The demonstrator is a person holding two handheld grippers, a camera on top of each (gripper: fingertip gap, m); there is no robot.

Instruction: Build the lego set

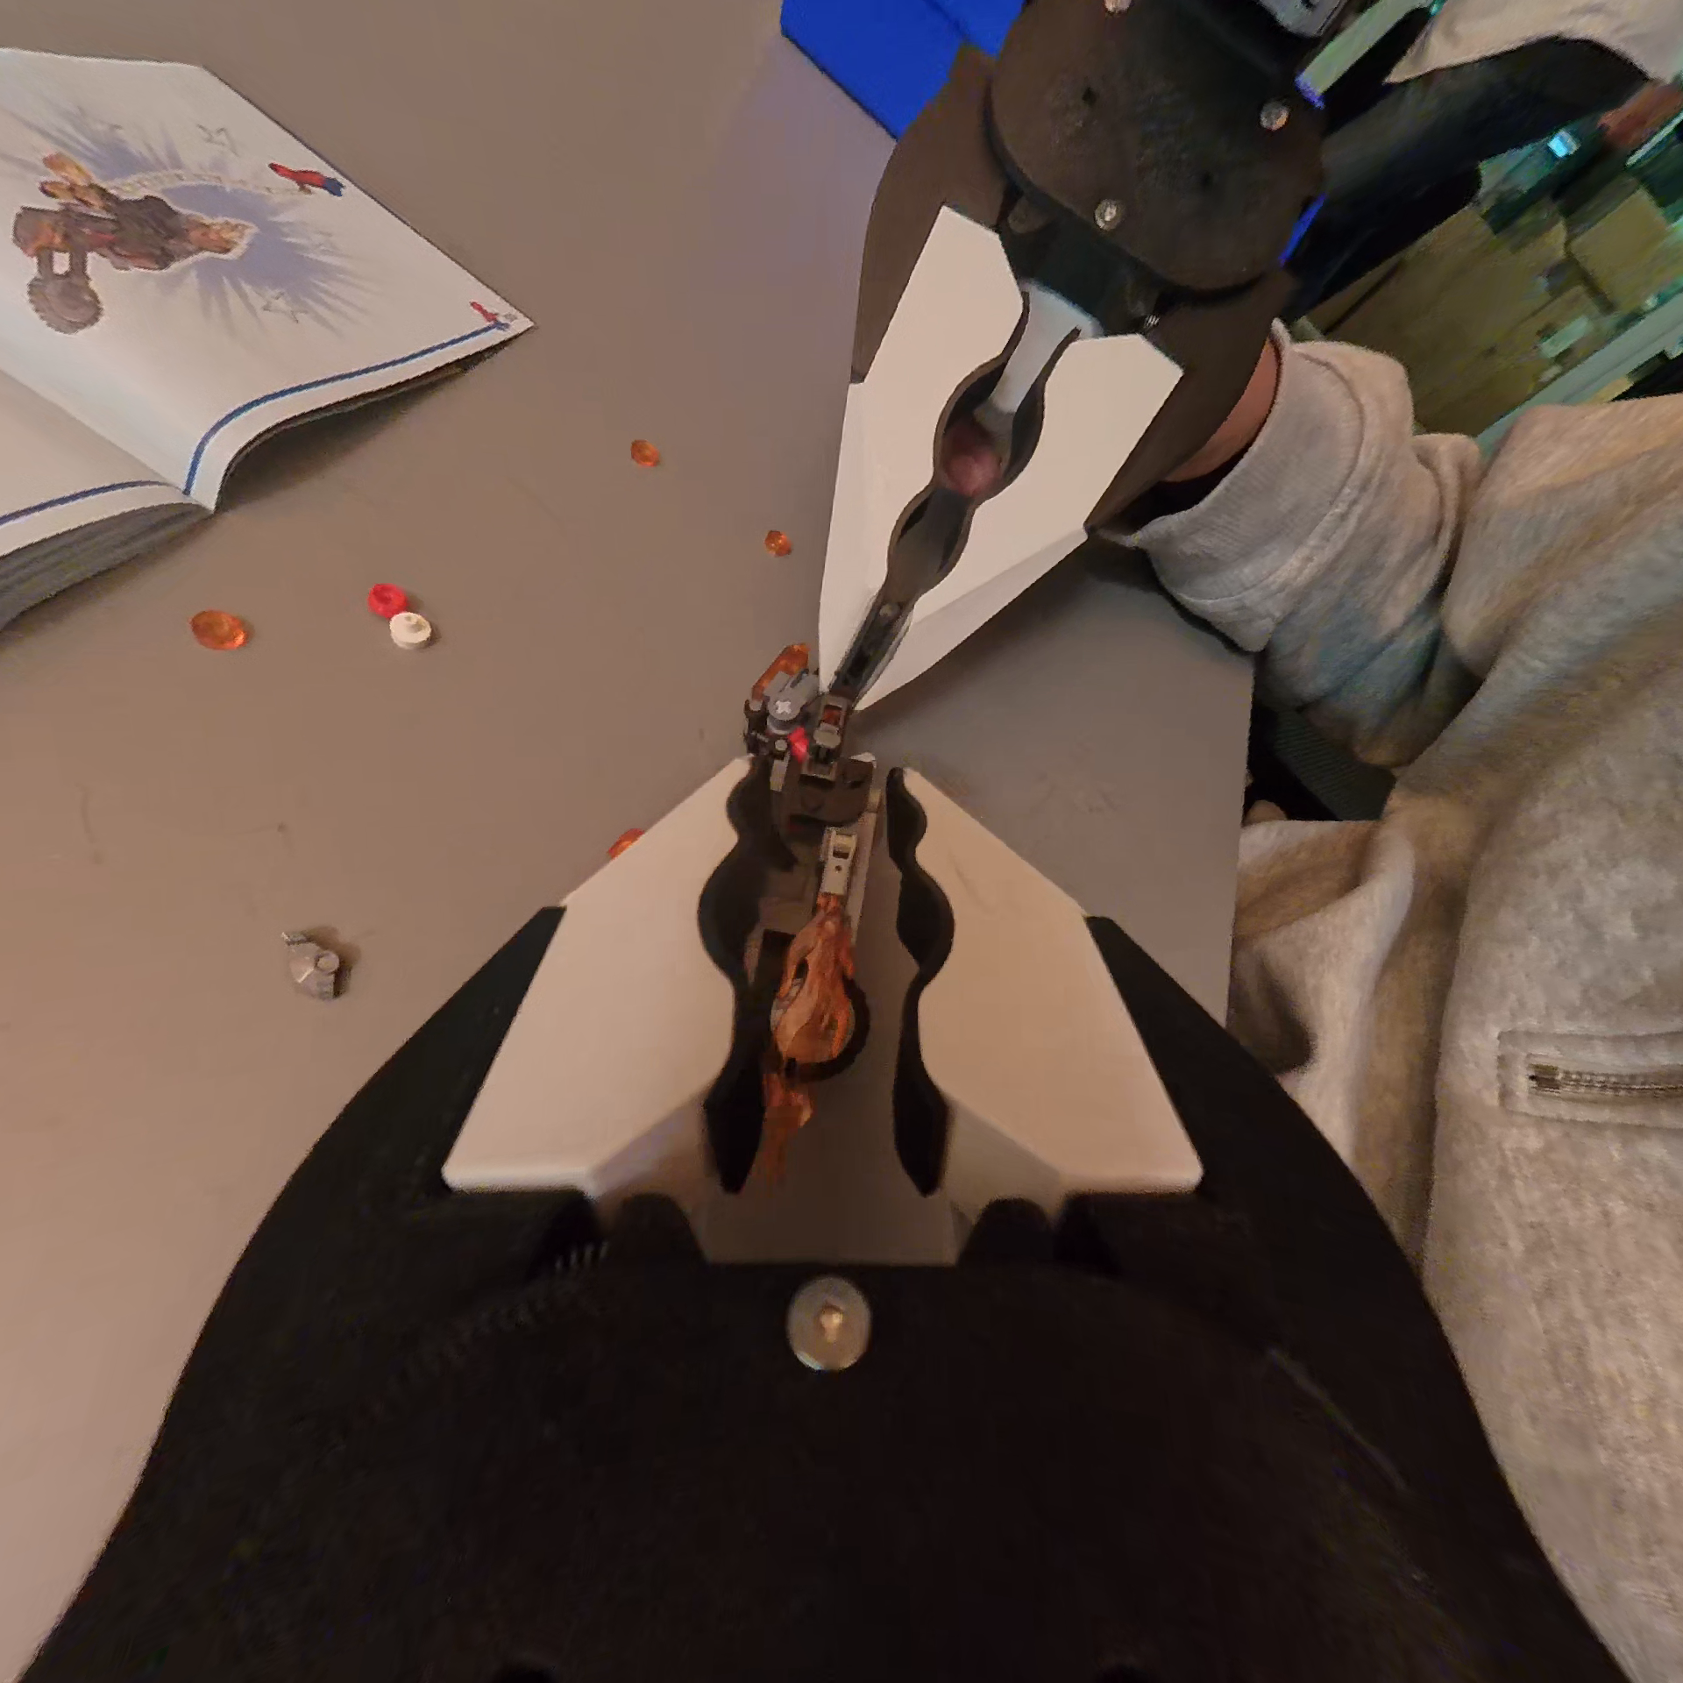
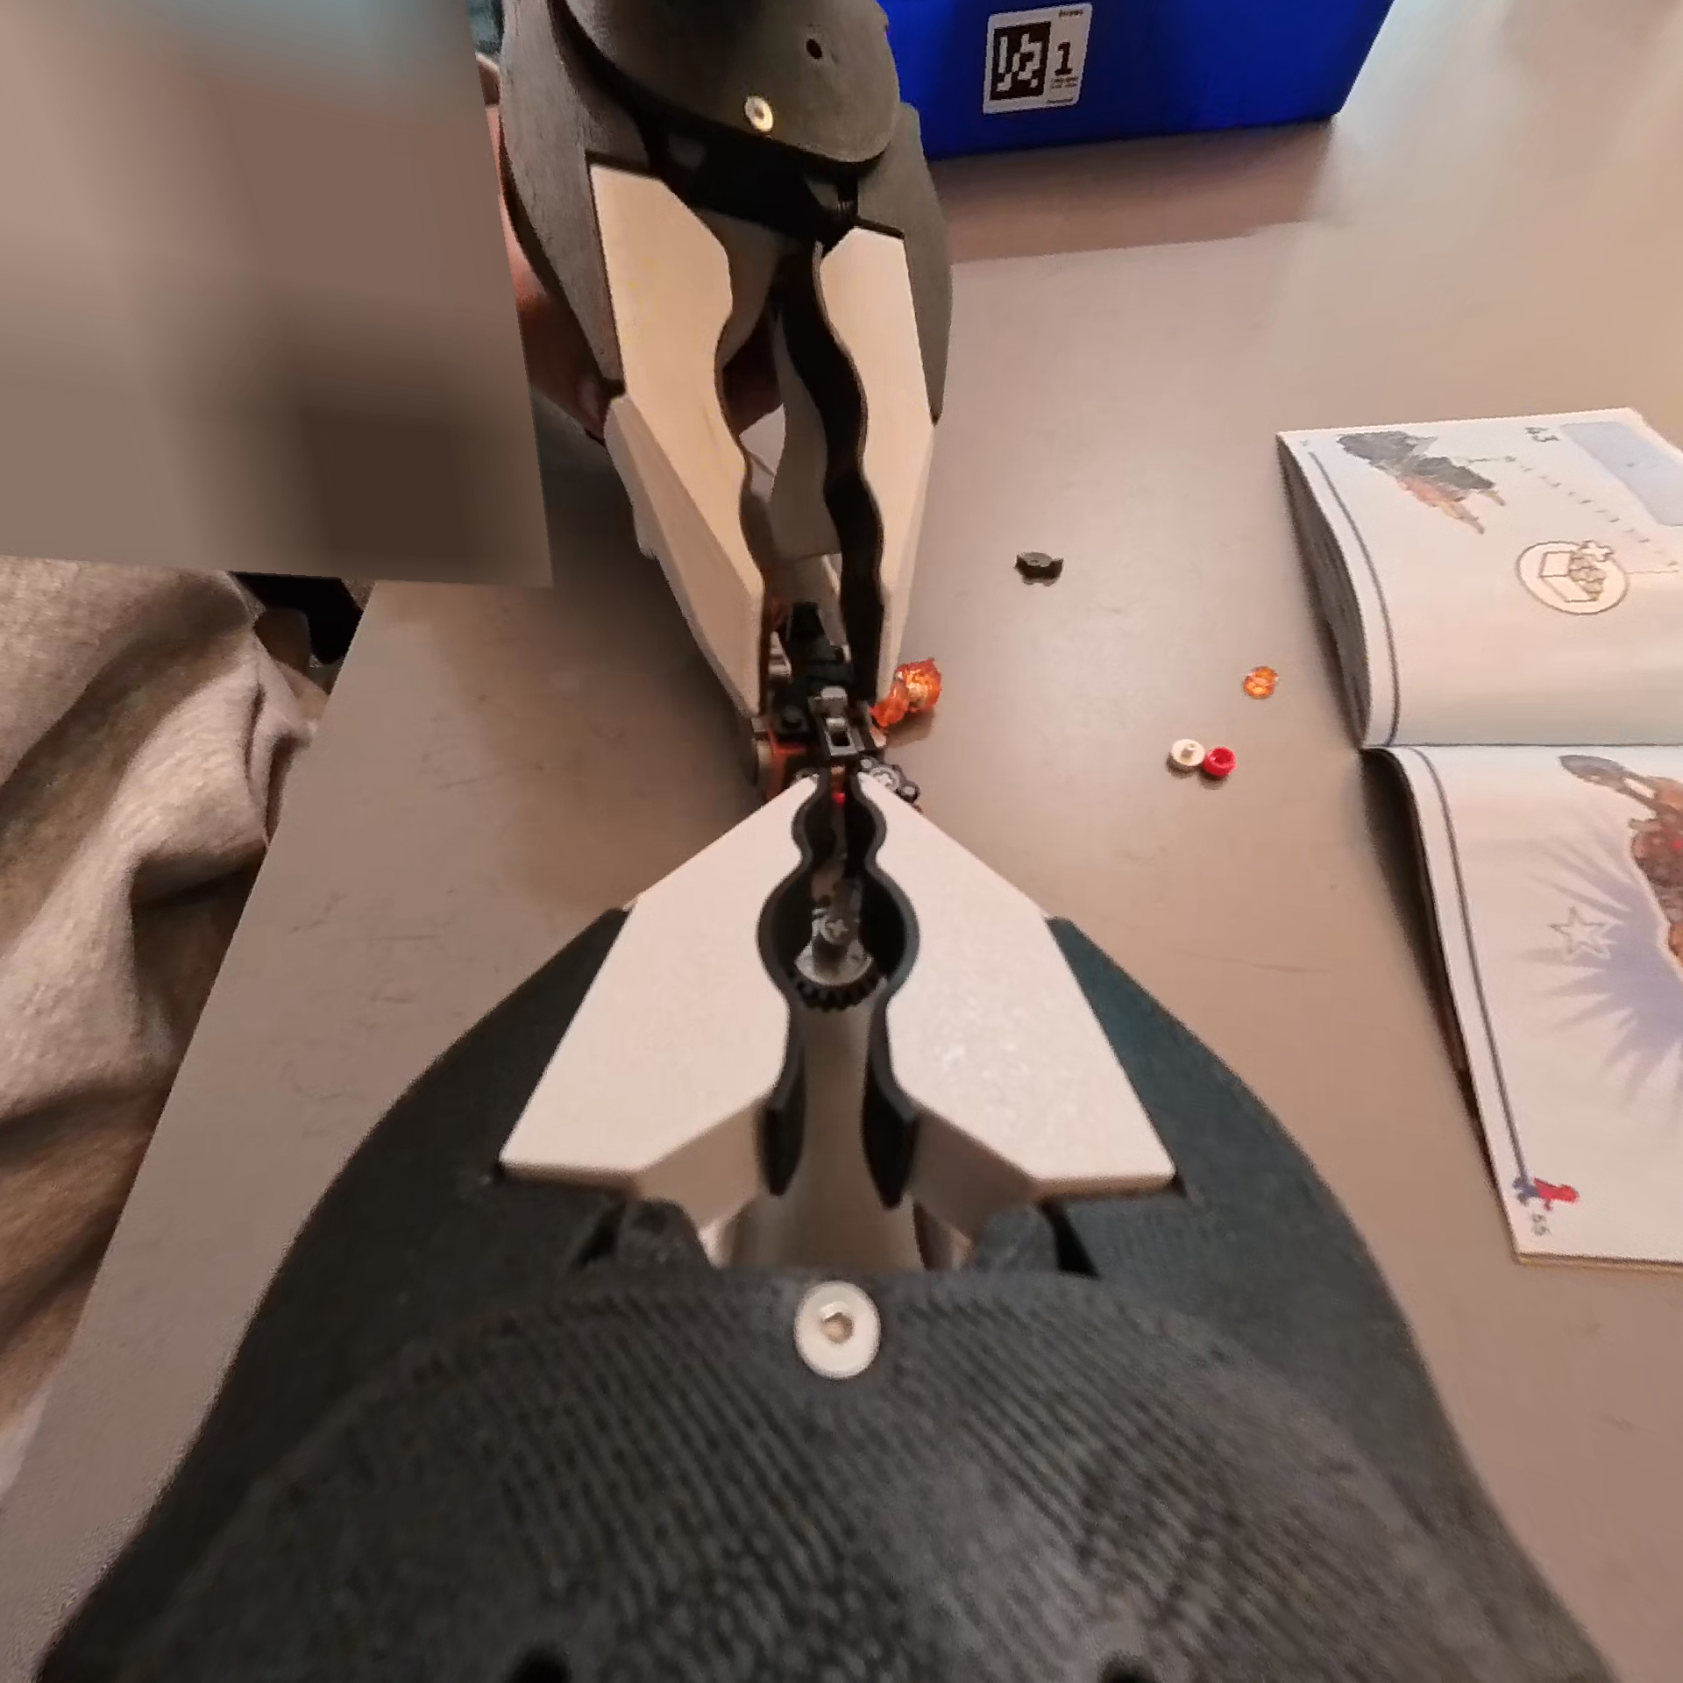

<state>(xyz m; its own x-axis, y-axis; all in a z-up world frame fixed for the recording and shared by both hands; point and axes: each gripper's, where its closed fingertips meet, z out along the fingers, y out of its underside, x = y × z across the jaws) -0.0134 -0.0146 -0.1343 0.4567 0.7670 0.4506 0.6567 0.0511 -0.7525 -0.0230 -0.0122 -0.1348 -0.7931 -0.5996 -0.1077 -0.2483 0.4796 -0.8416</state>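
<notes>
Find the model in the air over the near edge of the table, clamped between the narrow tongs of the left gripper, with its orange flame lying back between the fingers. Find the right gripper facing it, tongs pressed almost fully together on a thin dark part with a small gear, nose to nose with the front end of the model. Cannot tell whether this part already sits in its hole.

To do the joining well:
- Hold the left side quiet and use it only as a vice; do not squeeze harder, since the flame looks thin and probably fragile.
- Line up the part straight with the model's axis before pushing, and check the line from both wrist views.
- Push along the axis only, slowly, without twisting; probably a small force is enough.
- Open the right tongs only after the part feels seated, and then only a little.
- Work more over the table than over its edge, so that a dropped piece lands near the loose studs and not on the floor.
- Compare with the manual before taking the next piece.
</notes>
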